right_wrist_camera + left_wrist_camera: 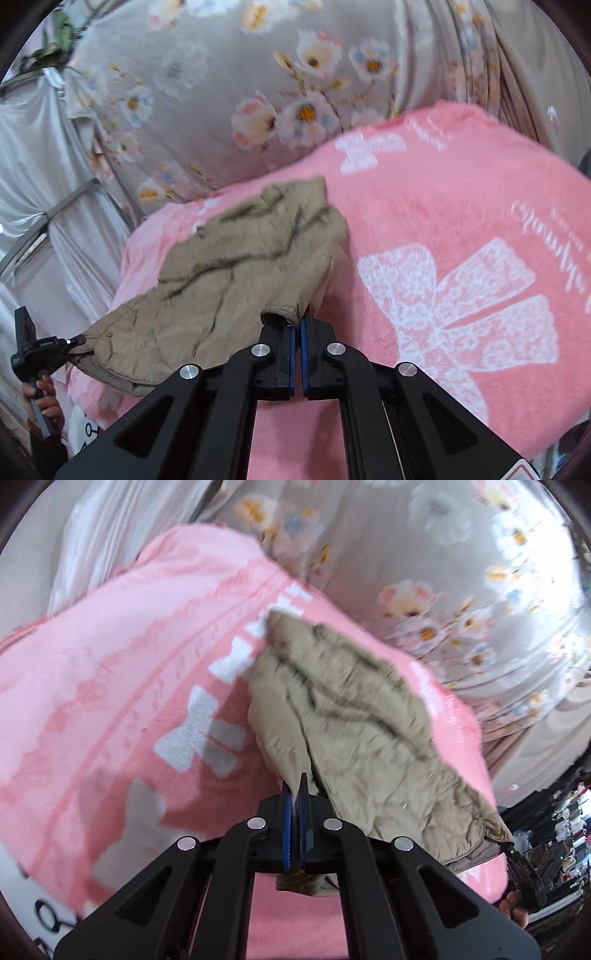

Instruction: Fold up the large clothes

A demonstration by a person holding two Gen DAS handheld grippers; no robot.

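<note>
A crumpled khaki garment point(354, 716) hangs stretched between the two grippers above a pink blanket with white bows point(110, 672). My left gripper point(295, 786) is shut on one edge of the garment. My right gripper point(297, 321) is shut on the other edge of the garment point(243, 266). The right gripper also shows at the lower right of the left wrist view point(517, 853), pinching the cloth's far corner. The left gripper shows at the lower left of the right wrist view point(74, 341). The far end of the garment droops toward the blanket point(461, 206).
A grey floral curtain point(258, 74) hangs behind the blanket-covered surface. White drapes point(33, 166) hang at the left. A cluttered dark area point(561, 830) lies beyond the blanket's right edge. A white sheet with black print point(44, 915) lies under the blanket's near corner.
</note>
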